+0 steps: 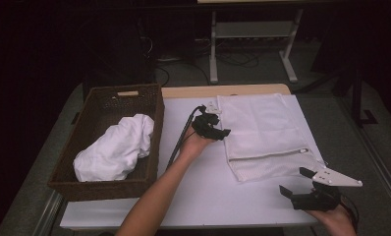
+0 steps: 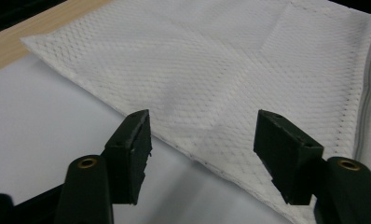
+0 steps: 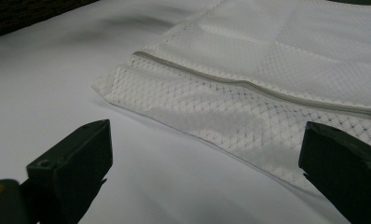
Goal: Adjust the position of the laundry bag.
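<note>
A white mesh laundry bag [image 1: 262, 132] with a grey zip [image 3: 249, 86] lies flat on the white table sheet [image 1: 203, 191]. My left gripper [image 1: 218, 129] sits at the bag's left edge, jaws apart over that edge [image 2: 202, 140] with no pad touching the mesh. My right gripper [image 1: 297, 183] rests near the table's front right, open, facing the bag's zipped end [image 3: 207, 116] from a short distance. A crumpled white cloth [image 1: 117, 147] lies in the brown wicker basket [image 1: 93, 184] at the left.
The basket takes up the table's left side. The wooden table edge [image 1: 193, 91] shows at the back. Beyond it stand a white metal frame [image 1: 252, 34] and floor cables in a dark room. Bare sheet stretches between the two grippers.
</note>
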The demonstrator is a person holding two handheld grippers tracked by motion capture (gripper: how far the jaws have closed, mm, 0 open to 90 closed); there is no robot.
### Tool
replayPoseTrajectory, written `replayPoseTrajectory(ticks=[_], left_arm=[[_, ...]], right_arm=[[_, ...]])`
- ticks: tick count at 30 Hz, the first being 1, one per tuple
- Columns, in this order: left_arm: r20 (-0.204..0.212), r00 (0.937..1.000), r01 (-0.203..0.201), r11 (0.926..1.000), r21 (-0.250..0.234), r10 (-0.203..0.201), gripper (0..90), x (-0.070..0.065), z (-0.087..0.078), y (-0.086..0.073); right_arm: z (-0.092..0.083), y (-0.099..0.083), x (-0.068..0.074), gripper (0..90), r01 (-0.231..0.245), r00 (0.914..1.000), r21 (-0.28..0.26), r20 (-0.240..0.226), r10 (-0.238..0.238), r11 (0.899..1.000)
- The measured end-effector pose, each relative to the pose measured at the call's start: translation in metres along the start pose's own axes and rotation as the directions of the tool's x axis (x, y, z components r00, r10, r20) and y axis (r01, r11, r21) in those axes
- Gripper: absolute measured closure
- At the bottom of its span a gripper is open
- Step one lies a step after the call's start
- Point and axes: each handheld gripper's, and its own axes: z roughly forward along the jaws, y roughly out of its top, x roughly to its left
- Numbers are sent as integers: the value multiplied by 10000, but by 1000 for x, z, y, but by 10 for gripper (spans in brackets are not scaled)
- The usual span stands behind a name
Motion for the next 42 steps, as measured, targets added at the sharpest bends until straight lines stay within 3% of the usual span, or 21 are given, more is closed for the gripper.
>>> replayPoseTrajectory(ticks=[12,19,30,34,38,42], left_arm=[[-184,9998,-28,9990,441,36,422,7,18,4],[-24,9996,297,9968,738,-296,465,8,31,-2],[-484,9981,456,9881,1470,-388,474,3,41,-8],[-640,9971,495,9879,1467,-404,490,1,41,-8],[-709,9961,624,9860,1546,-519,533,0,41,-7],[-596,9965,665,9854,1568,-578,649,0,40,-7]], right_arm=[[0,0,0,24,-2,10000,-18,-4,2,10000],[0,-1,-1,24,-19,10000,-31,-13,19,10000],[0,-1,-1,24,-21,10000,-36,-41,21,10000],[0,0,0,24,-36,10000,-41,-32,36,10000],[1,0,0,24,-1,10000,-10,-37,1,10000],[1,0,0,24,13,10000,-23,-41,-13,10000]])
